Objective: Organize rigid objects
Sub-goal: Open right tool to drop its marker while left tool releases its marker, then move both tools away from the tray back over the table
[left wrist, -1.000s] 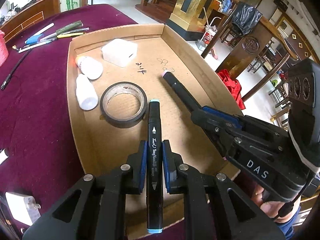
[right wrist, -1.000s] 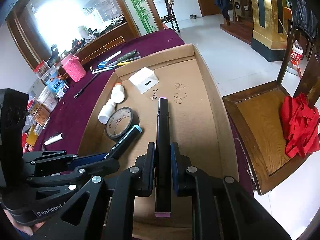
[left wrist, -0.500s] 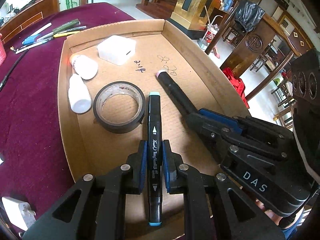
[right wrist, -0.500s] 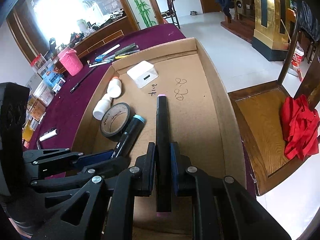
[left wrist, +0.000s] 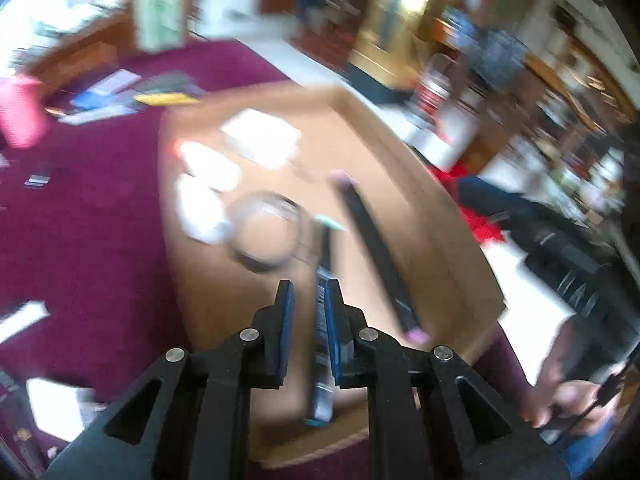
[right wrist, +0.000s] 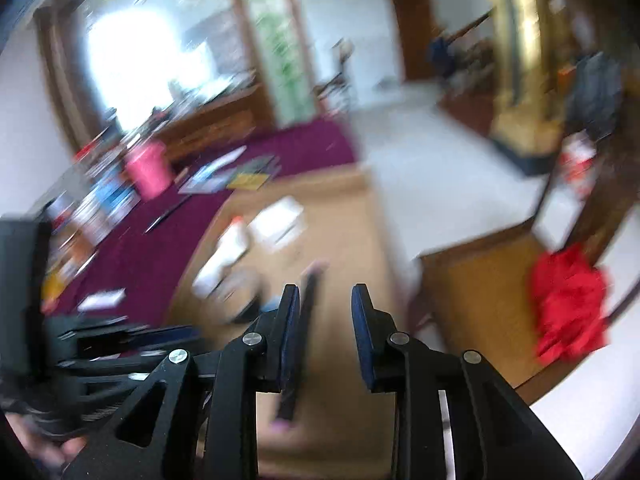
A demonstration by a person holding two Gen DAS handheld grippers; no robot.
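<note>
**Desk:** What are your left tongs doing?

**Me:** My left tongs (left wrist: 309,292) are drawn together with the blue-capped marker (left wrist: 321,392) between the pads. It runs lengthwise along the fingers and lies against the right-hand pad. The view is smeared, and I see a thin strip of cardboard between the marker and the other pad, so I can't vouch for how firm the clamp is.

**Desk:** And the right side?

**Me:** My right tongs (right wrist: 326,296) are spreading at this moment, and the pads stand clearly apart, pressing on nothing. From that wrist I see the pink-capped marker (right wrist: 308,292) through the gap, close to the left-hand pad.

**Desk:** Where does that marker sit?

**Me:** On the floor of the cardboard box (left wrist: 224,300), in its right half, one end near and the other pointing far. The blue-capped marker is just to its left, over the near part of the box.

**Desk:** What else is in the box?

**Me:** A roll of black tape (left wrist: 264,236) is just left of the blue-capped marker's far tip. Two white bottles (left wrist: 200,208) are along the left wall, and a white block (left wrist: 260,140) is at the far end. The box rests on the purple-covered tabletop (left wrist: 80,240). Blurred pens lie on the cloth past its far left corner.
</note>
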